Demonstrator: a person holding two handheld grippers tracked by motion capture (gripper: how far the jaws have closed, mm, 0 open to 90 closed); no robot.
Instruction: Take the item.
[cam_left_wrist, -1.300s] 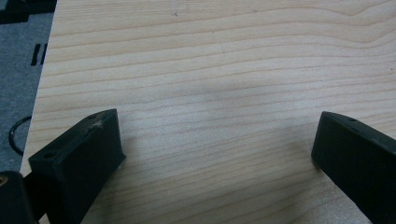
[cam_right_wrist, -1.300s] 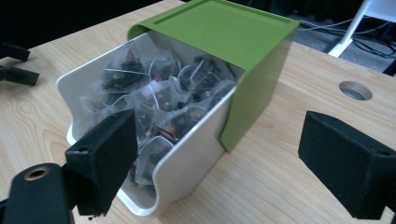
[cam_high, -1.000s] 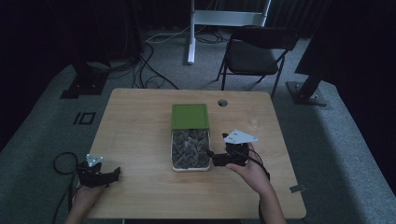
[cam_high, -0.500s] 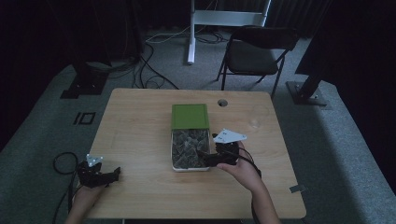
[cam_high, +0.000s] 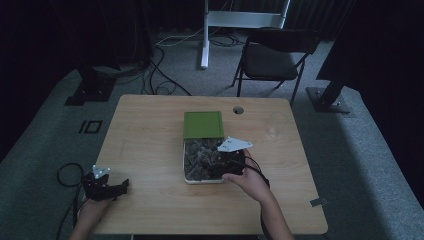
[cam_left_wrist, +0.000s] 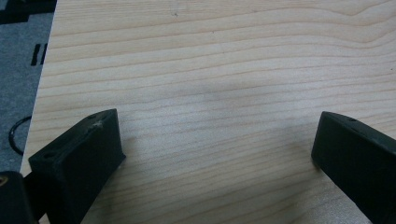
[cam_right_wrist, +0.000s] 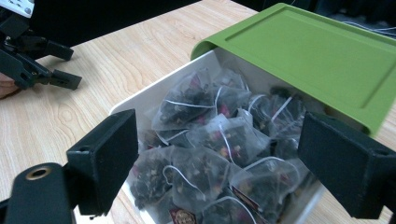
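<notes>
Both tongs gape empty: the right tongs (cam_high: 216, 169) have moved in over the open box (cam_high: 187, 177) of tea bags (cam_right_wrist: 219, 135) mid-bench, poised to pick one, while the left tongs (cam_high: 117, 188) idle at the bench's (cam_high: 150, 130) near-left corner.

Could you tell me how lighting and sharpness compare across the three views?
High view: dim, room dark, tea bags murky. Right gripper view: bright and crisp on the tea bags and green lid. Left gripper view: evenly lit wood grain of the table, with a soft shadow between the jaws.
</notes>
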